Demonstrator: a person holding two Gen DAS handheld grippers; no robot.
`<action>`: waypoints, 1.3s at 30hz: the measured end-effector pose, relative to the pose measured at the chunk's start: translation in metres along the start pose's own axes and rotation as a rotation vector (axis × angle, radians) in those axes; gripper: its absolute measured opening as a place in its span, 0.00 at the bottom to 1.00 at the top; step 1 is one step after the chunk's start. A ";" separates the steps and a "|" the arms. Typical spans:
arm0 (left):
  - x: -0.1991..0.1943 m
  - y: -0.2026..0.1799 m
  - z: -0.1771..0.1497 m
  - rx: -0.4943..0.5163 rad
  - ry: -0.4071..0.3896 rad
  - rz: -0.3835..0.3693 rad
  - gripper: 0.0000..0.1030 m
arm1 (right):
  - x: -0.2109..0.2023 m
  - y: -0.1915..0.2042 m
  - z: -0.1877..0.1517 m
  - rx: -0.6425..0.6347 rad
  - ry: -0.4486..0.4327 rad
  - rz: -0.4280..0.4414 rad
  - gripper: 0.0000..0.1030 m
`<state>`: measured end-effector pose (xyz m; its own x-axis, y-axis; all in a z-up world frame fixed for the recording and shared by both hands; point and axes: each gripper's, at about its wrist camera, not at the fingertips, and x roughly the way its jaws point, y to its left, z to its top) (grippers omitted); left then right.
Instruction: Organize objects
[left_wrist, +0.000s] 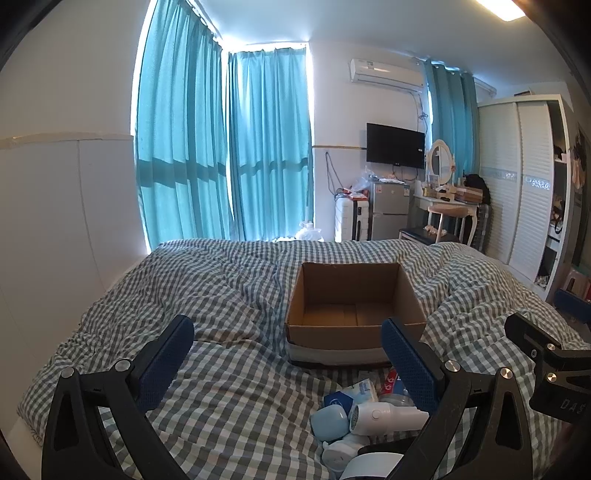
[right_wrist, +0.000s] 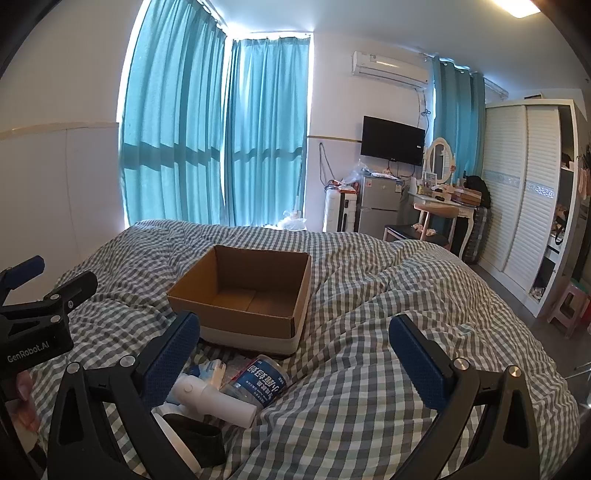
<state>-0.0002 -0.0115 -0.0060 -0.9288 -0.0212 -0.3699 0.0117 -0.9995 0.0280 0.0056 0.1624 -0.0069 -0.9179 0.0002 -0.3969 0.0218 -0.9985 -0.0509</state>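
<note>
The box (left_wrist: 351, 314) sat open on a rumpled checked quilt (left_wrist: 229, 288) that covered the bed, with a small heap of things just in front of its near wall. From left to right the room ran: a white wall panel, teal curtains (left_wrist: 221, 147) with daylight behind them, a fridge (left_wrist: 389, 208), a dark TV (left_wrist: 395, 146) under an air conditioner (left_wrist: 386, 74), a vanity with an oval mirror (left_wrist: 439, 160), and a white slatted wardrobe (left_wrist: 517, 184).

The heap was hard to read. In the left wrist view a blue cup (left_wrist: 330, 421) and a white dryer (left_wrist: 384, 419) showed, while the bottle (right_wrist: 264, 382) behind them was half hidden by the right finger. In the right wrist view the bottle's blue label was plain, and a black-and-white item at the bottom edge was cut off.

The left gripper (left_wrist: 288, 365) hung spread wide with nothing in it, the heap below its right finger and the box ahead to the right. The right gripper (right_wrist: 295, 362) was equally wide and empty, the heap beside its left finger and the box ahead to the left.
</note>
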 end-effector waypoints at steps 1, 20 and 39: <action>0.000 0.000 0.000 0.000 -0.001 0.002 1.00 | 0.000 0.000 0.000 -0.001 0.001 0.001 1.00; 0.000 -0.002 -0.002 0.012 -0.002 0.014 1.00 | 0.001 0.003 -0.001 -0.002 0.004 0.006 1.00; 0.000 -0.002 -0.001 0.016 0.003 0.020 1.00 | 0.000 0.007 -0.003 -0.017 0.002 0.016 1.00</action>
<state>0.0003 -0.0097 -0.0074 -0.9272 -0.0415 -0.3722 0.0245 -0.9984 0.0502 0.0068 0.1552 -0.0101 -0.9164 -0.0155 -0.3999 0.0433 -0.9972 -0.0606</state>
